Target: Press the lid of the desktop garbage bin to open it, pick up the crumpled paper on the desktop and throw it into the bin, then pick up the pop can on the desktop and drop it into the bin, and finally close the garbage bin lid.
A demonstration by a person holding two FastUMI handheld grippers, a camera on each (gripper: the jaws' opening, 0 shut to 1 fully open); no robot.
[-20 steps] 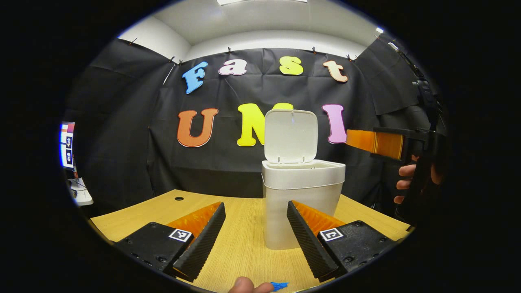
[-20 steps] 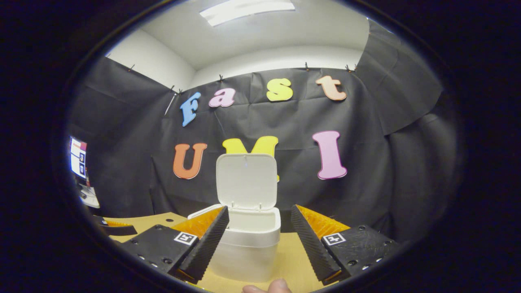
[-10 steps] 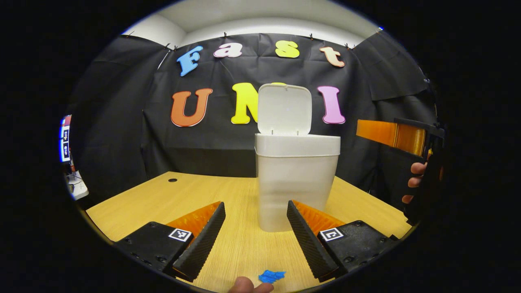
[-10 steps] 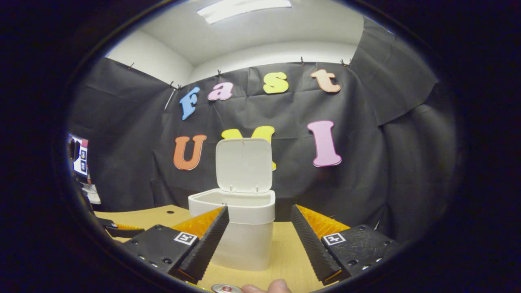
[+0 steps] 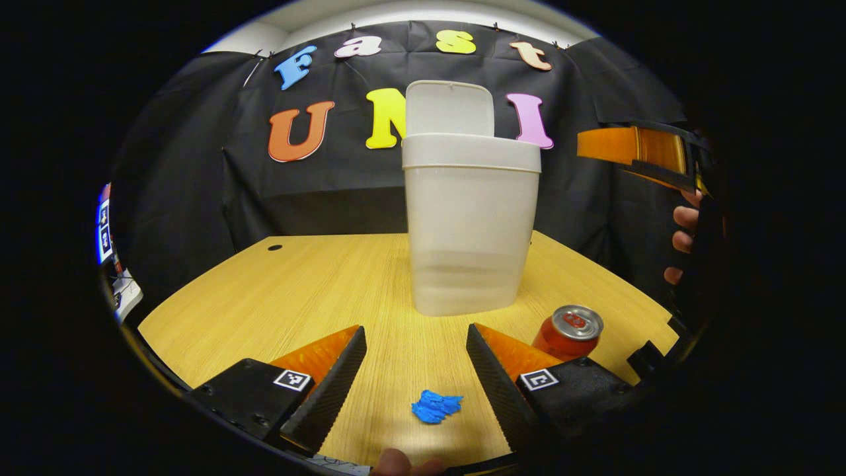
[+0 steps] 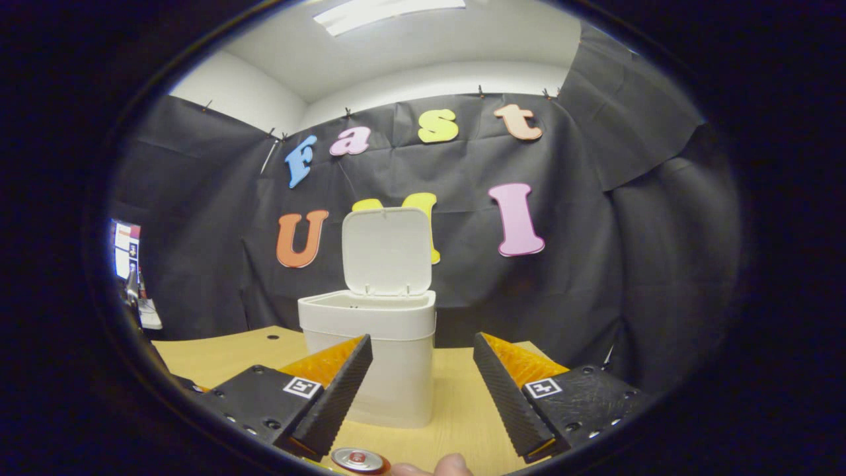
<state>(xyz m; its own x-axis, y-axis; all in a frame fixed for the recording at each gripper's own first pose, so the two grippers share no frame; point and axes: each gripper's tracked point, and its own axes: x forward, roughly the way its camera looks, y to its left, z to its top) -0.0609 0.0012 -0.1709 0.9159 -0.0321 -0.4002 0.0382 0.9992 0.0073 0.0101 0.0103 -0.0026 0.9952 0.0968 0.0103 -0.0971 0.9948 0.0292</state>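
Paper comes first: the small crumpled blue paper wad (image 5: 436,406) lies on the light wooden surface (image 5: 317,291) between the spread, empty left tongs (image 5: 415,370), near the white plastic bin (image 5: 469,225) with its hinged lid (image 5: 449,109) upright. Lower straight down, straddle the wad, then pinch gently; the right tongs (image 6: 423,390) hang released above the red pop can (image 5: 568,330).
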